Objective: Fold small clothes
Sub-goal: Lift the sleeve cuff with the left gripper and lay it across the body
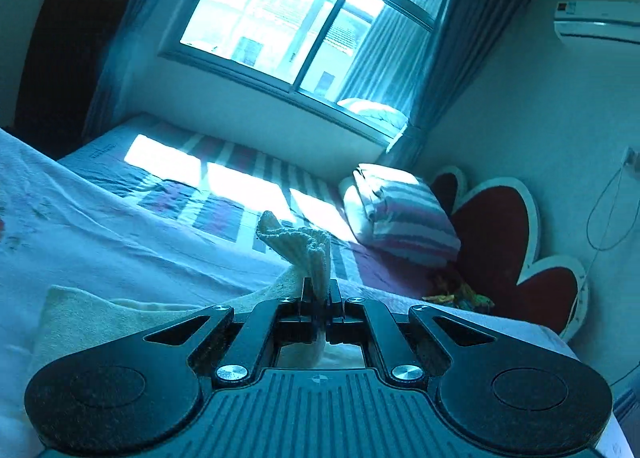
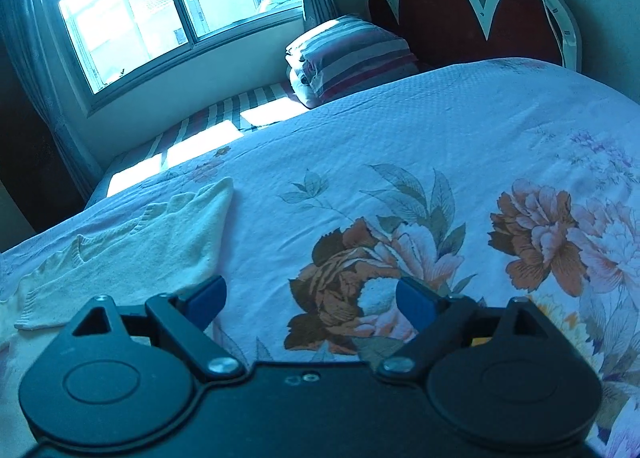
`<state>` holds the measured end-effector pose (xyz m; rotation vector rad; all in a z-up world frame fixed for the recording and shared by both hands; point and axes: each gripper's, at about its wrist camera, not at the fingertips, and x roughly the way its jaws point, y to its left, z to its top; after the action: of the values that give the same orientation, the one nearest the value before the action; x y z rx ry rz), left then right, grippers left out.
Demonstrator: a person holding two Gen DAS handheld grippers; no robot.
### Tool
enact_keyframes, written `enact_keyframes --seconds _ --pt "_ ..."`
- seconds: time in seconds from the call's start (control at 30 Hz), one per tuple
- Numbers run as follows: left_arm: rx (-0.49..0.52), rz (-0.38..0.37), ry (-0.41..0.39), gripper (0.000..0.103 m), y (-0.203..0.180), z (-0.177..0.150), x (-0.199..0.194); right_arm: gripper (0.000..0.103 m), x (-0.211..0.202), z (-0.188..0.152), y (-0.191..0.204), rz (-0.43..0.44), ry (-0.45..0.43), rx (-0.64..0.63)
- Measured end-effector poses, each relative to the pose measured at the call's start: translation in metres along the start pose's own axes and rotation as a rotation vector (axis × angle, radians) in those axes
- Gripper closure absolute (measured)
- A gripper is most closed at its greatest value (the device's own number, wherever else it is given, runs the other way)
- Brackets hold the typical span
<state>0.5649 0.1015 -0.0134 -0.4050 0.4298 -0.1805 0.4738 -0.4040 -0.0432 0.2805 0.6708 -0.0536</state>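
A small cream knit garment [image 1: 92,314] lies on the floral bedspread [image 2: 400,145]. My left gripper [image 1: 320,290] is shut on a ribbed edge of the garment [image 1: 298,242], which sticks up past the fingertips, lifted off the bed. In the right wrist view the same cream garment [image 2: 132,246] lies flat at the left, its corner pointing up and to the right. My right gripper [image 2: 310,298] is open and empty, low over the bedspread just right of the garment; its left blue pad [image 2: 206,298] is at the garment's near edge.
A folded striped quilt [image 2: 348,57] sits near the red scalloped headboard [image 2: 452,5]. A striped sheet [image 1: 224,177] with sun patches lies below the window [image 1: 312,17]. A colourful small object [image 1: 460,294] lies by the headboard. Curtains hang at both sides.
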Motion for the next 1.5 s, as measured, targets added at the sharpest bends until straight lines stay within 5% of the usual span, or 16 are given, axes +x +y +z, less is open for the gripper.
enact_keyframes --seconds 0.3,0.7,0.93,0.97,1.0,1.03,1.07,1.1,1.23,1.27,1.37,1.5 --pt "0.131 -0.094 0.132 0.100 -0.110 -0.057 0.054 0.011 0.000 0.015 -0.078 -0.039 -0.023 0.049" --pt "0.325 -0.156 0.243 0.100 -0.179 -0.096 0.080 0.011 -0.004 0.015 -0.122 -0.053 -0.030 0.106" --pt "0.385 -0.130 0.338 0.100 -0.193 -0.116 0.088 0.011 -0.005 0.013 -0.128 -0.064 -0.019 0.104" --pt "0.398 -0.127 0.348 0.097 -0.195 -0.117 0.086 0.011 -0.005 0.013 -0.128 -0.066 -0.017 0.104" --pt "0.403 -0.142 0.344 0.072 -0.195 -0.118 0.081 0.011 -0.005 0.013 -0.127 -0.068 -0.016 0.105" --pt "0.396 -0.163 0.328 0.046 -0.194 -0.116 0.073 0.011 -0.006 0.013 -0.127 -0.070 -0.016 0.106" --pt "0.389 -0.162 0.289 0.000 -0.190 -0.113 0.061 0.011 -0.007 0.014 -0.126 -0.068 -0.017 0.111" --pt "0.380 -0.157 0.221 0.000 -0.184 -0.109 0.045 0.011 -0.007 0.016 -0.125 -0.062 -0.020 0.116" --pt "0.279 -0.126 0.167 0.000 -0.134 -0.092 -0.004 0.013 -0.004 0.022 -0.107 -0.016 -0.023 0.122" --pt "0.260 -0.089 0.157 0.001 -0.117 -0.090 -0.015 0.016 0.000 0.023 -0.097 0.010 -0.020 0.118" --pt "0.237 0.084 0.143 0.025 -0.059 -0.084 -0.048 0.033 0.016 0.024 -0.062 0.123 0.012 0.098" --pt "0.197 0.293 0.156 0.026 0.020 -0.078 -0.079 0.047 0.035 0.021 -0.009 0.230 0.041 0.043"
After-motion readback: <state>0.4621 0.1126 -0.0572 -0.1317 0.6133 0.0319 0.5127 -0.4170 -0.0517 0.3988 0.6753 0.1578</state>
